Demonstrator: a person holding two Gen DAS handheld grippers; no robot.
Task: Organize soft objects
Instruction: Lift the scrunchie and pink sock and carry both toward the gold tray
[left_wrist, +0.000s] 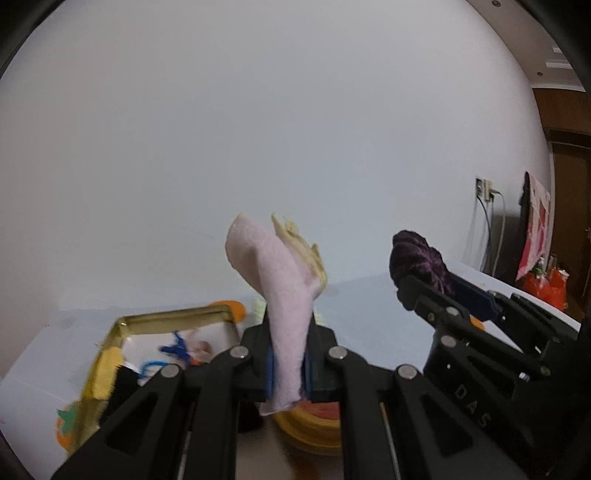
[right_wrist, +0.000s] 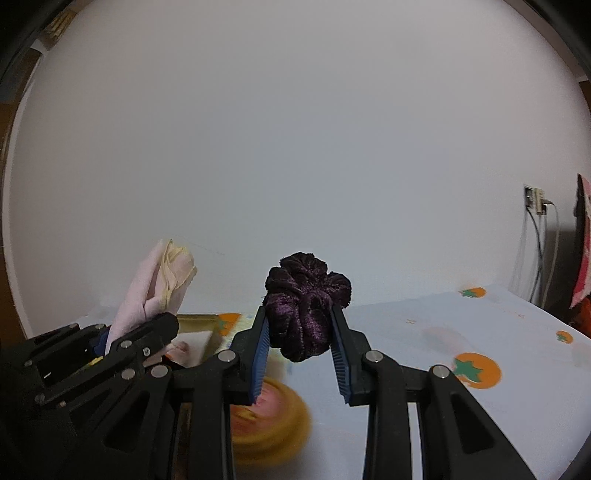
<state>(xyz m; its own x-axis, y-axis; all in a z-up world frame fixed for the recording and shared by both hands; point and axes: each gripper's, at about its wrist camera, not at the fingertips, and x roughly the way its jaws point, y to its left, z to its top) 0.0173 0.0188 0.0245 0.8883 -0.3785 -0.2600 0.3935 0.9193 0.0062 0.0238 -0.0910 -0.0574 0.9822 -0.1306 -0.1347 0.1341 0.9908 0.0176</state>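
Observation:
My left gripper (left_wrist: 288, 369) is shut on a pale pink cloth (left_wrist: 277, 295) with a yellowish frayed piece (left_wrist: 303, 247) at its top; the cloth stands up above the jaws. In the right wrist view the same left gripper (right_wrist: 110, 339) and pink cloth (right_wrist: 147, 291) appear at the left. My right gripper (right_wrist: 301, 354) is shut on a dark purple velvet scrunchie (right_wrist: 306, 317), held above the table. The left wrist view shows the right gripper (left_wrist: 432, 291) with the scrunchie (left_wrist: 417, 258) at the right. Both are lifted over the table.
A gold-rimmed tray (left_wrist: 125, 325) with blue yarn (left_wrist: 173, 350) and other bits lies at the left. A round yellow and pink container (right_wrist: 269, 417) sits under the grippers. The tablecloth (right_wrist: 480, 332) is white with orange fruit prints. A wall socket (right_wrist: 535, 201) with cables is at the right.

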